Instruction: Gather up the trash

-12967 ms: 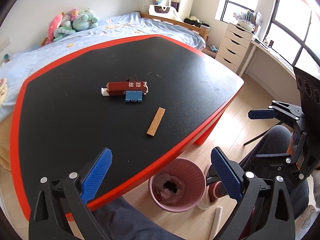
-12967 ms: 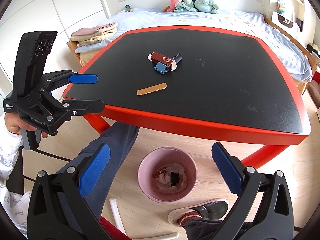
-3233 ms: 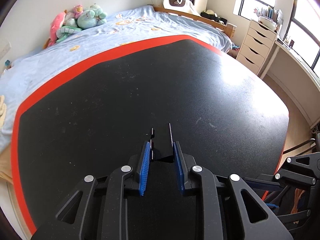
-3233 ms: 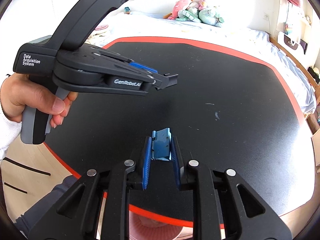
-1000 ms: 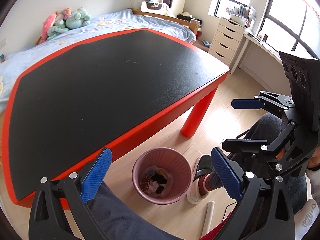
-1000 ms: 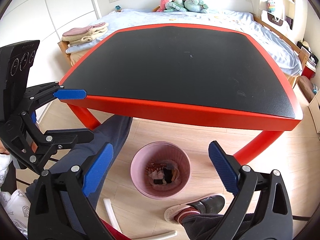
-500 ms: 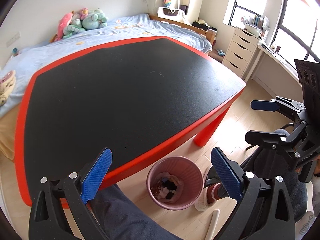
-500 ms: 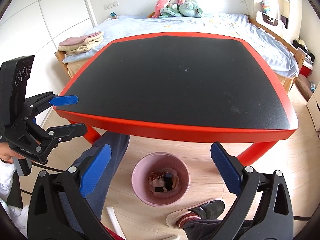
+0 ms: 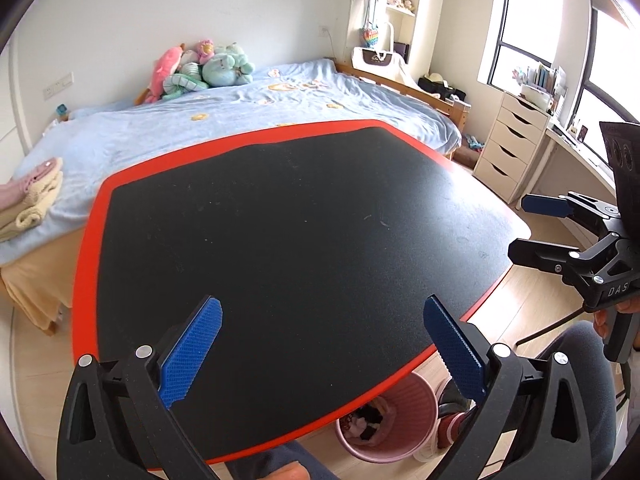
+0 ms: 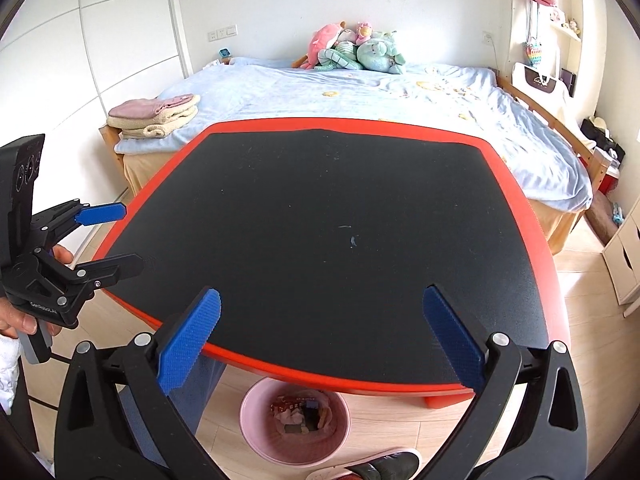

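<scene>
Left gripper (image 9: 320, 336): jaws spread wide, nothing between the blue pads; held over the near edge of the table, pointing across it toward the bed.
Right gripper (image 10: 318, 330): jaws likewise spread wide and empty; held over the near edge of the table, facing the bed.
Cross-views: right gripper shows at the far right of the left wrist view, left gripper at the far left of the right wrist view, each with its two fingers apart and a hand (image 10: 16, 320) on the grip.
Table (image 10: 516, 200): black top with a red rim, stretching ahead of both grippers; only faint pale specks on the black surface.
Pink bin (image 10: 256, 432): on the wood floor below and just in front of the right gripper, under the near table edge; in the left wrist view it sits below and to the right of the left gripper's midline, partly hidden by the right finger.
Trash (image 10: 302, 412): inside the pink bin, a mixed heap with a dark piece, a reddish wrapper and something pale; single items too small to sort out.
Slipper (image 10: 384, 466): dark, on the floor just right of the bin, below the right gripper.
Bed (image 10: 400, 92): beyond the far table edge, light blue cover, plush toys (image 10: 356, 50) at the wall end.
Folded towels (image 10: 154, 116): on the bed corner, ahead-left of the right gripper.
Drawer unit (image 9: 512, 148): white, ahead-right of the left gripper, past the table.
</scene>
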`<state>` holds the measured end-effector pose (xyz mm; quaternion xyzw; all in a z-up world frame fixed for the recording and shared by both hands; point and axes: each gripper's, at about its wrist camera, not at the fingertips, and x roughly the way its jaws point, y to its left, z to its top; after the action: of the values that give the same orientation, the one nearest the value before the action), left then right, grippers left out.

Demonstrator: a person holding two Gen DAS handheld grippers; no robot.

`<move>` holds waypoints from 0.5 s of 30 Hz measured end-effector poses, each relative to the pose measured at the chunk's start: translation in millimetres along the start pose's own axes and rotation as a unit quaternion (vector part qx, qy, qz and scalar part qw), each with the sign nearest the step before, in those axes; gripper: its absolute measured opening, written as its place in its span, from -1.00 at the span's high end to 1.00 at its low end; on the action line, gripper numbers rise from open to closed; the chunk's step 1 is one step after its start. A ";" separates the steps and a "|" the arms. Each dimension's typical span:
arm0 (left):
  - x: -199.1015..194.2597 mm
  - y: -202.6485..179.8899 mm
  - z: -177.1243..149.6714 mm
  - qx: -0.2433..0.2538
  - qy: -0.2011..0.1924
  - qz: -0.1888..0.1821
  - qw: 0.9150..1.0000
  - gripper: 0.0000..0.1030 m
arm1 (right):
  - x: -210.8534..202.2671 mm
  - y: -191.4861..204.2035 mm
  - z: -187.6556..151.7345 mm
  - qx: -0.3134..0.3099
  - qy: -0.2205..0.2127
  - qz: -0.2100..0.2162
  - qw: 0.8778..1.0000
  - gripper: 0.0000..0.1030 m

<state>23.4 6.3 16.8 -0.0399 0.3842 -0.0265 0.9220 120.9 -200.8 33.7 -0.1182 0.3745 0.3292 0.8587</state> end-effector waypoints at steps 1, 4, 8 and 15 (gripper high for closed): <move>1.9 2.3 2.6 -0.005 0.002 0.004 1.000 -0.87 | 2.8 -0.7 2.0 -0.001 0.001 0.001 1.000 -0.93; 6.9 8.4 5.6 -0.017 0.007 0.005 1.000 -0.87 | 8.3 -2.3 6.6 0.000 0.002 -0.001 1.000 -0.93; 12.3 11.5 5.6 -0.025 0.013 0.003 1.000 -0.87 | 12.5 -3.2 8.8 0.000 0.003 -0.003 1.000 -0.93; 12.5 12.5 7.2 -0.031 0.004 0.004 1.000 -0.88 | 15.7 -6.2 8.0 0.002 0.005 -0.002 1.000 -0.93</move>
<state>37.5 18.1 11.8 -0.0663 0.3890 -0.0112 0.9188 137.5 -194.5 27.6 -0.1194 0.3795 0.3263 0.8575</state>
